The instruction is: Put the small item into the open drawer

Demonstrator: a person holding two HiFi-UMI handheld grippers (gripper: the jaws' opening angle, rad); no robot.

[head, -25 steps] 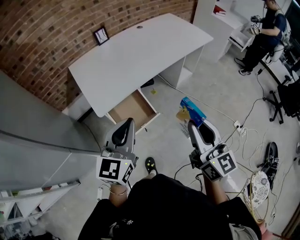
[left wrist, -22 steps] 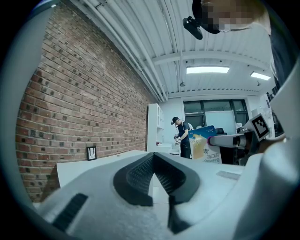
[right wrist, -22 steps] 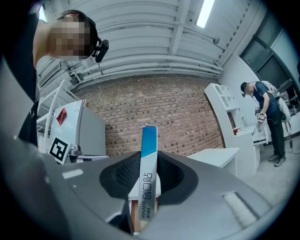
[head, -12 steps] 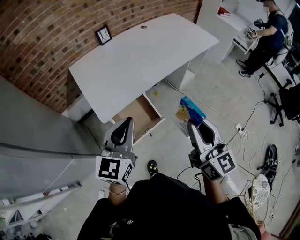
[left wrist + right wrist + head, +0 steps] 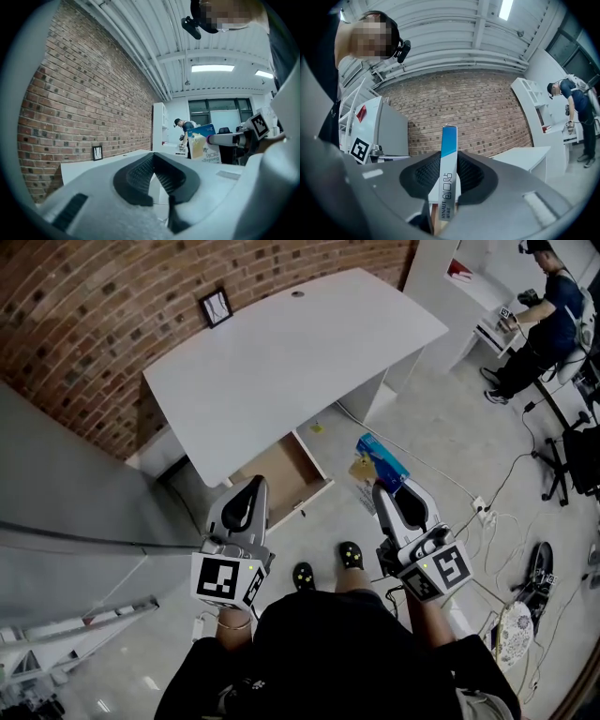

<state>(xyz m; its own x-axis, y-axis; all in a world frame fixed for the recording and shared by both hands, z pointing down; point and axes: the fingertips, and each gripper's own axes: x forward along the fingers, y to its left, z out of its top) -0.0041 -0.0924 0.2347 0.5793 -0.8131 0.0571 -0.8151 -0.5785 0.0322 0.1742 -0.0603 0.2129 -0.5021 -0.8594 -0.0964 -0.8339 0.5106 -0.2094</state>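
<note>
Indoors by white desk [image 5: 281, 362], right tool [image 5: 384, 489] clamps blue box [image 5: 378, 452], left tool [image 5: 253, 484] closed.

Open drawer [image 5: 279, 465] is reachable from above and from the front across bare floor [image 5: 328, 521], its rear tucked under the white desk [image 5: 281, 352] edge, grey panel [image 5: 66, 484] close at left, cables [image 5: 484, 507] off right.
</note>
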